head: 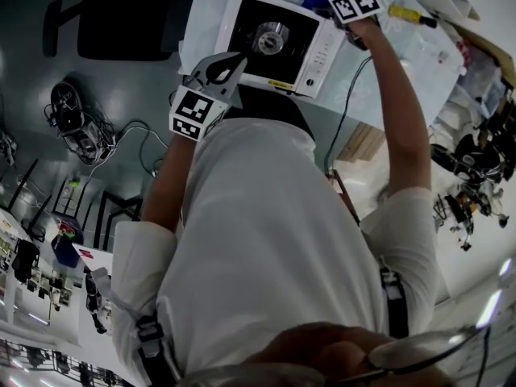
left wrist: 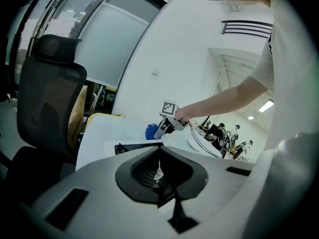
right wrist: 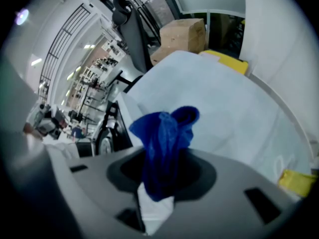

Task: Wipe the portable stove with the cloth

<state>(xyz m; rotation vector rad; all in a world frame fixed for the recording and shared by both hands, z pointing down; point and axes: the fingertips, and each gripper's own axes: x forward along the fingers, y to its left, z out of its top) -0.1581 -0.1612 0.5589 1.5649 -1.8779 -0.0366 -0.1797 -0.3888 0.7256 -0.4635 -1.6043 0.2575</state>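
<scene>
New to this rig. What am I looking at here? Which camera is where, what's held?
No robot arm here: a person holds a two-jaw gripper in each hand. The head view looks down past the person's white shirt onto a white table carrying a white portable stove with a black top. The other two cameras ride on the grippers and look along their jaws. The left gripper is shut and empty, at the stove's edge. The right gripper is shut on a crumpled blue cloth, beside the stove.
</scene>
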